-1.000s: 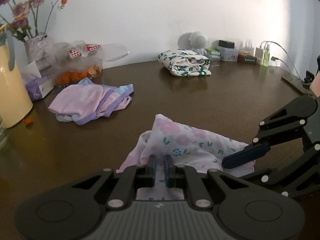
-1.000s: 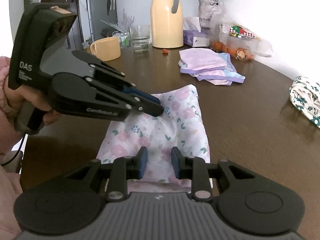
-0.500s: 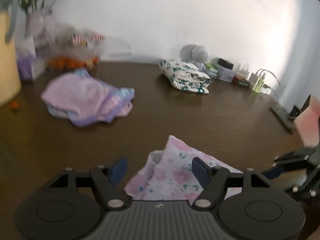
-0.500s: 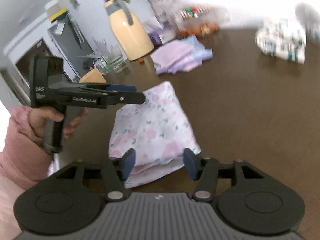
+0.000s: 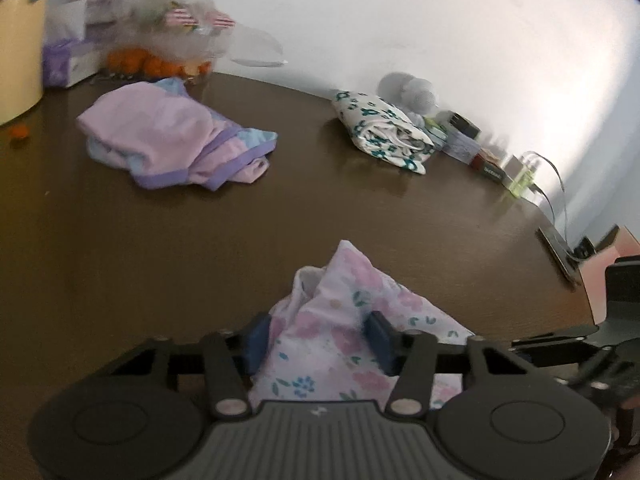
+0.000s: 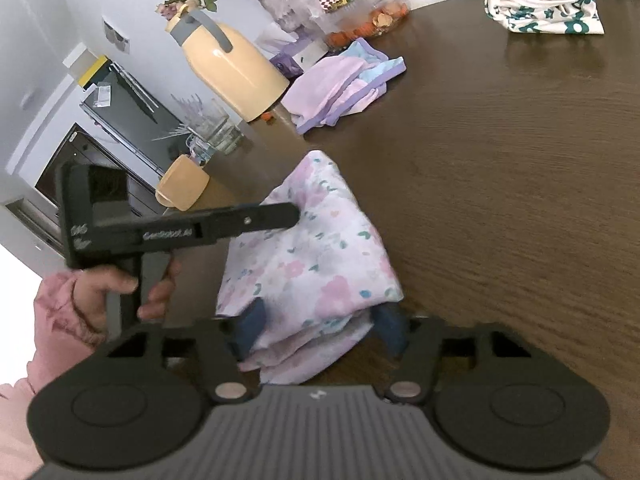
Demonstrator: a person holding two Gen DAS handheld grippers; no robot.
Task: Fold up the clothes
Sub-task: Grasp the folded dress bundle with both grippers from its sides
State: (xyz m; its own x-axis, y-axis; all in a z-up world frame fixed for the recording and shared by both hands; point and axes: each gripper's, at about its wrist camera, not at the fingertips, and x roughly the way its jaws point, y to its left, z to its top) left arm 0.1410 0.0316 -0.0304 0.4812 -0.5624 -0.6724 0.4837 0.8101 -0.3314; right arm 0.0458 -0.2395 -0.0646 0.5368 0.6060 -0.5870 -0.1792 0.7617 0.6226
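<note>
Nearest in the left wrist view, the left claw (image 5: 318, 338) is standing wide, its two blue pads straddling the floral cloth (image 5: 344, 340) without pinching it; the cloth is bunching up between them, likely so a thick fold can be taken across its width. In the right wrist view the right claw (image 6: 320, 326) is also spread wide around the near end of the floral cloth (image 6: 316, 264), where stacked edges are showing below the top layer, so the piece is already lying doubled over on the table (image 6: 500, 200) near its front edge. The left claw (image 6: 288, 216) is reaching in from the left over the cloth's far part. Whether the two claws are about to grip for another fold or are letting go after one cannot be told.

Farther out on the left, a lilac garment (image 5: 168, 136) is lying loosely heaped, not squared off. Farther still on the right, near the wall, a white cloth with green flowers (image 5: 384, 132) is sitting as a compact folded bundle, apart from the others, probably as a place for done pieces.
</note>
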